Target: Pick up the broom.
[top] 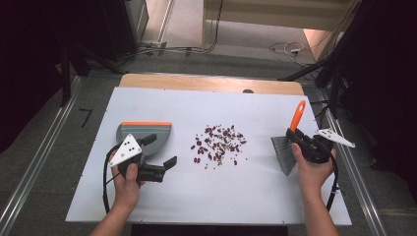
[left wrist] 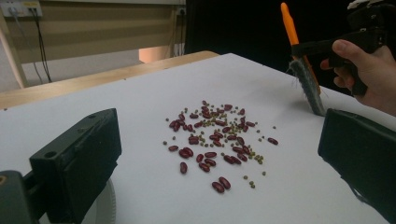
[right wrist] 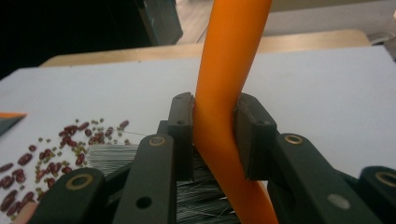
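Right hand-held gripper (right wrist: 212, 135) clamps the brush's orange handle (right wrist: 229, 70) — no writing legible.

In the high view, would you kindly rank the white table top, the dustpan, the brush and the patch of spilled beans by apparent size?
1. White table top, by far the largest.
2. Dustpan and patch of spilled beans: these look about alike, so I would not rank them.
3. Brush, though the right gripper hides part of it.

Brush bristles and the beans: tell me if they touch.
Apart. In the high view, bare white table lies between the bristles and the beans. The left gripper view shows the same gap, the brush standing right of the pile, held by the right gripper.
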`<state>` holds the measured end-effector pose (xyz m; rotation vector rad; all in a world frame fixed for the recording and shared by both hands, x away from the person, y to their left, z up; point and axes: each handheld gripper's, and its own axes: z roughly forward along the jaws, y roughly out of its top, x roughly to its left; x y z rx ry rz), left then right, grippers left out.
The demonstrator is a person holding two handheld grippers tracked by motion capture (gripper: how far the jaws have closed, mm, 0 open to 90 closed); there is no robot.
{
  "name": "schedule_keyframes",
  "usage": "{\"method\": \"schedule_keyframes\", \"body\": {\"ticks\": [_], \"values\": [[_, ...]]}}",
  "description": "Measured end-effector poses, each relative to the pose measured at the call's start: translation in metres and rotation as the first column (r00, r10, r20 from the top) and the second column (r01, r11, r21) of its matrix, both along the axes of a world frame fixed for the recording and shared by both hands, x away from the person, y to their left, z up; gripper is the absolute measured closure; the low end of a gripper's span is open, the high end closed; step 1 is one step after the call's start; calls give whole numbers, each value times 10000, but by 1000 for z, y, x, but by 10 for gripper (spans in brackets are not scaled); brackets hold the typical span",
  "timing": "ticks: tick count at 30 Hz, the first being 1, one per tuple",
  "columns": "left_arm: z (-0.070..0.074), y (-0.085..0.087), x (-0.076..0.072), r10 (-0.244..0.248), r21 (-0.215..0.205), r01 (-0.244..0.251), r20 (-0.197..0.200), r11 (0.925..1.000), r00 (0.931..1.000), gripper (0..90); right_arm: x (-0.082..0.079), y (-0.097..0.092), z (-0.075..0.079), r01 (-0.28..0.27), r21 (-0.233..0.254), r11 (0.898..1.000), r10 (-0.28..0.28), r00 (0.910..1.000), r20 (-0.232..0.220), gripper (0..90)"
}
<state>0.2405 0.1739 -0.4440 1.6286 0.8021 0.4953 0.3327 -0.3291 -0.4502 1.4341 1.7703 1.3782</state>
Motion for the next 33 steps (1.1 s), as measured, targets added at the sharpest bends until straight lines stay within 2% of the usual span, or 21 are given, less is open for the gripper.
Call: {"method": "schedule_keyframes", "body": {"ticks": [5,7,9,13,16,19,24,27,33], "values": [[2,-3,1,-46,-75,46,76,10000,10000,0,-8,4,15,-144,241,9996,130,9983,573,688],[4,-6,2,-71,14,71,101,10000,9999,0,-11,6,22,-275,355,9990,247,9966,785,688],[5,-10,3,-68,162,66,123,9998,9999,0,-15,11,28,-372,283,9989,340,9938,1059,688],[7,-18,5,-198,185,196,111,9996,9997,0,-22,23,39,-657,148,9977,629,9878,1426,689],[9,-26,7,-333,281,328,189,9991,9993,0,-25,32,44,-883,124,9960,853,9841,1560,689],[10,-32,8,-433,153,430,198,9990,9989,0,-28,40,46,-1093,128,9939,1057,9809,1632,689],[9,-38,9,-543,-23,543,52,9985,9985,5,-31,56,45,-1512,-60,9885,1499,9734,1735,689],[8,-42,9,-710,-88,710,-51,9974,9975,7,-34,67,45,-1767,-14,9843,1742,9692,1740,689],[8,-50,8,-1019,-145,1017,-123,9947,9947,33,-39,95,44,-2444,-122,9696,2424,9523,1854,689]]}}
